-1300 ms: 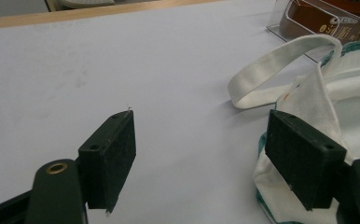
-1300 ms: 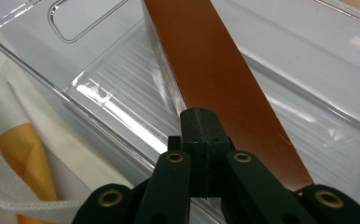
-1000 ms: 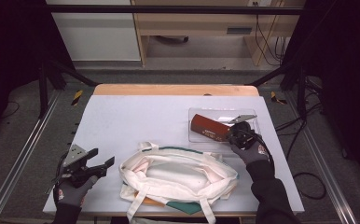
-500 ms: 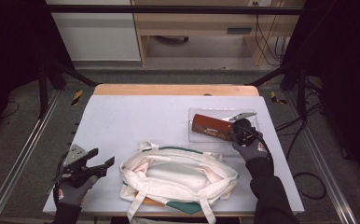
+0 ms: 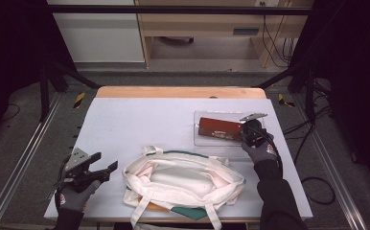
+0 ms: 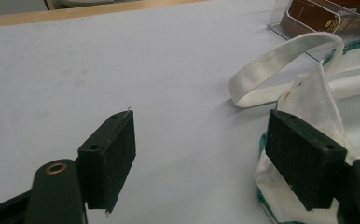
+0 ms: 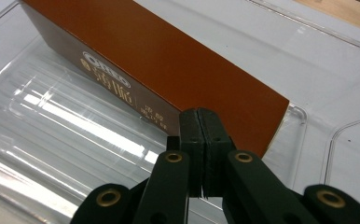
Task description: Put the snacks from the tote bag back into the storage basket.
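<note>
A brown box (image 5: 220, 128) lies in a clear plastic tray (image 5: 207, 140) at the right of centre in the high view, on a pale grey table (image 5: 144, 120). The right gripper (image 5: 248, 133), held in a dark-gloved hand (image 5: 260, 151), sits at the box's right end with its jaws pressed together and nothing between them. In the right gripper view the box (image 7: 159, 70) runs from the upper left down toward the middle of the frame, pale lettering on its darker side face, and the closed right gripper (image 7: 200, 122) points at its near corner; whether the tips touch the cardboard cannot be told. The tray (image 7: 66, 126) spreads below and to both sides, its ribbed floor catching the light.

Just below the tray in the high view, at bottom centre, a white cloth bag (image 5: 183, 179) with green trim lies open, its handles loose at top and bottom. To its left, near the lower left corner, the left gripper (image 5: 105, 168) rests in a gloved hand (image 5: 73, 196) with its jaws spread wide, holding nothing and pointing toward the bag. In the left gripper view the left gripper (image 6: 199, 144) frames bare table (image 6: 75, 70), with the bag (image 6: 346, 93) and one looped handle at the right and the box (image 6: 313, 11) in the upper right corner.

A wooden strip (image 5: 178, 92) edges the far side of the table in the high view.
</note>
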Demonstrator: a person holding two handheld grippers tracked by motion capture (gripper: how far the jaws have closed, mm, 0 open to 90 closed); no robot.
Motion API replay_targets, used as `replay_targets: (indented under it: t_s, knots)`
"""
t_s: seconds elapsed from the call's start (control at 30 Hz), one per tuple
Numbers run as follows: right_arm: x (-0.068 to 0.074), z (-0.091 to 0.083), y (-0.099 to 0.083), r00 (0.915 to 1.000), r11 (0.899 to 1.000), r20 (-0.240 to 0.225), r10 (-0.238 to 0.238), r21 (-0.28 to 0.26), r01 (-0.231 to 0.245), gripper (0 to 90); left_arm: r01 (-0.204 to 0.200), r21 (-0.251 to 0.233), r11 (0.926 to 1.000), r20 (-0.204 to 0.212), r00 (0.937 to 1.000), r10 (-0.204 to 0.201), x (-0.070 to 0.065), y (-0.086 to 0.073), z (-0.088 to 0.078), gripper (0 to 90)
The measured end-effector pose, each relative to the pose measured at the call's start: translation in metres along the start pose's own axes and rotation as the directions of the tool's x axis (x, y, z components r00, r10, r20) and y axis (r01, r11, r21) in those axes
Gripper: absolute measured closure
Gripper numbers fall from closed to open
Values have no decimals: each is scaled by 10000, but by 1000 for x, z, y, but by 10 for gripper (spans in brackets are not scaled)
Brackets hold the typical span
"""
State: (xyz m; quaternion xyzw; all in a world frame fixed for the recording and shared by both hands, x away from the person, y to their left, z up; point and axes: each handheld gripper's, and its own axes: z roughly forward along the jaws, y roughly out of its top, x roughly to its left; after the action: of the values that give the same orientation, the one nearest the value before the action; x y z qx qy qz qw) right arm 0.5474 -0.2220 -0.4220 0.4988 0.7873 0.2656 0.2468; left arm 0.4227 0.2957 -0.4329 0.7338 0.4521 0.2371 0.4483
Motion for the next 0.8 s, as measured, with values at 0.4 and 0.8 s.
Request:
replay_targets:
  t_s: [0.4, 0.8]
  knots:
    - [-4, 6, 5, 9997, 9999, 223, 129, 70, -130, 897, -7, 16, 10000, -1, 10000, 7, 0, 0, 0, 238]
    - [-6, 8, 5, 9996, 9999, 224, 147, 74, -149, 895, 1, 19, 10000, -8, 10000, -1, 0, 0, 0, 238]
